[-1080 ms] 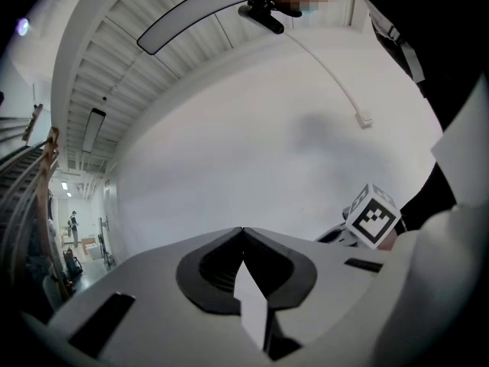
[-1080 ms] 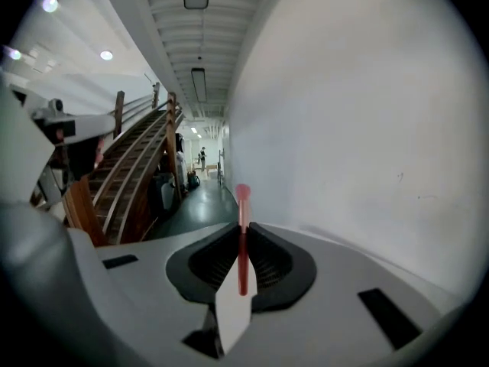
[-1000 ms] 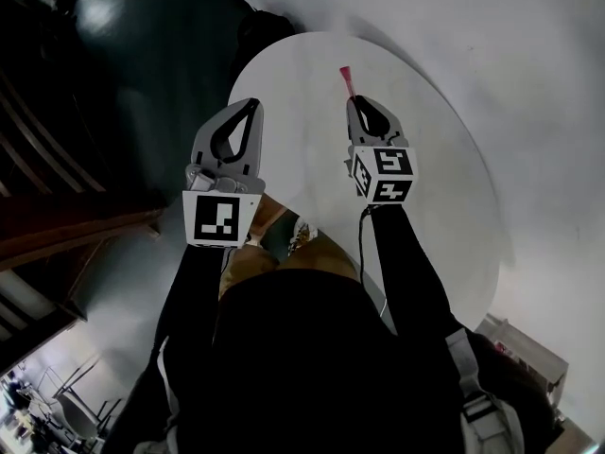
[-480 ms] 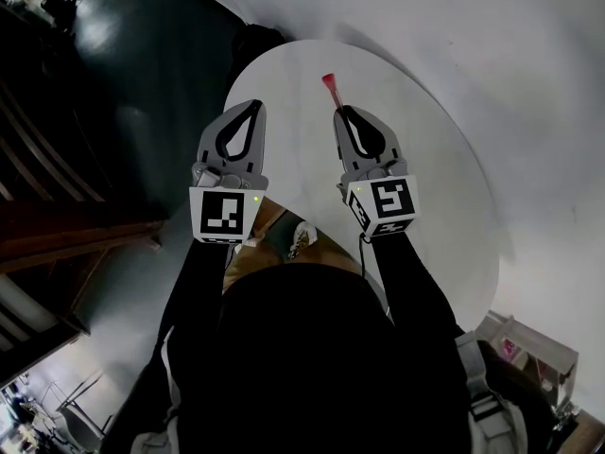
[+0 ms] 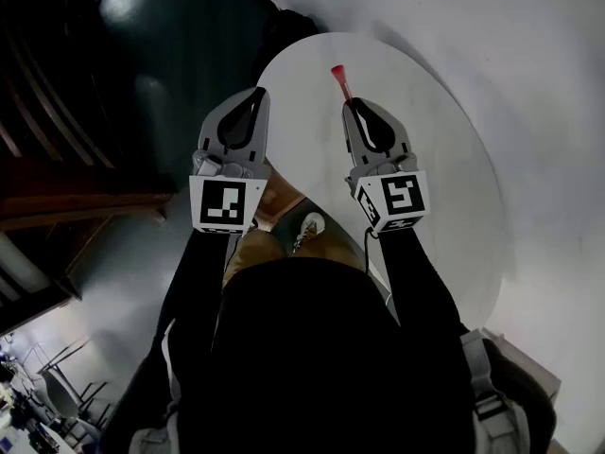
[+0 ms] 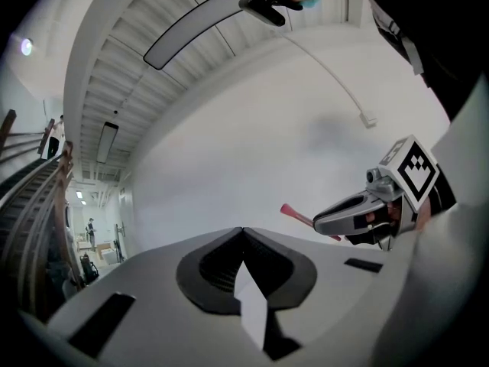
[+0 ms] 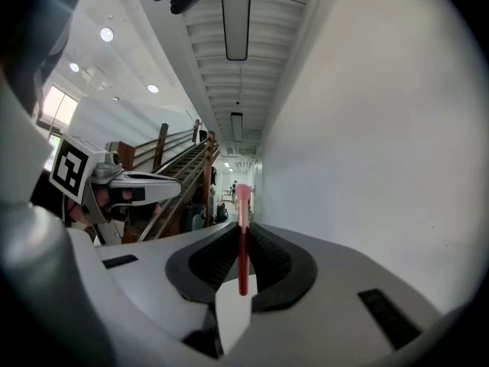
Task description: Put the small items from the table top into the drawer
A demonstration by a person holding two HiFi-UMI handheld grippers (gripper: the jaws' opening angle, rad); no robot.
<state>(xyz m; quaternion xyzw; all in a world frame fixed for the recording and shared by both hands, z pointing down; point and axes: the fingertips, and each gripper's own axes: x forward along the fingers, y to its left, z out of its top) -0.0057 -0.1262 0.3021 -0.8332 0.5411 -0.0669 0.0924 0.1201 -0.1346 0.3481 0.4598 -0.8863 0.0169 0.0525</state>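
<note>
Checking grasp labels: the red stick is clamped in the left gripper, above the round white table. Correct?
No. The right gripper view shows the red stick clamped in the right gripper; the left gripper is shut, empty. It is above the round white table.

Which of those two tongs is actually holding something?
The right tongs: a thin red stick is pinched between their tips and pokes out in front. The left tongs are closed with nothing between them.

No legible text, labels, brands or numbers anywhere.
</note>
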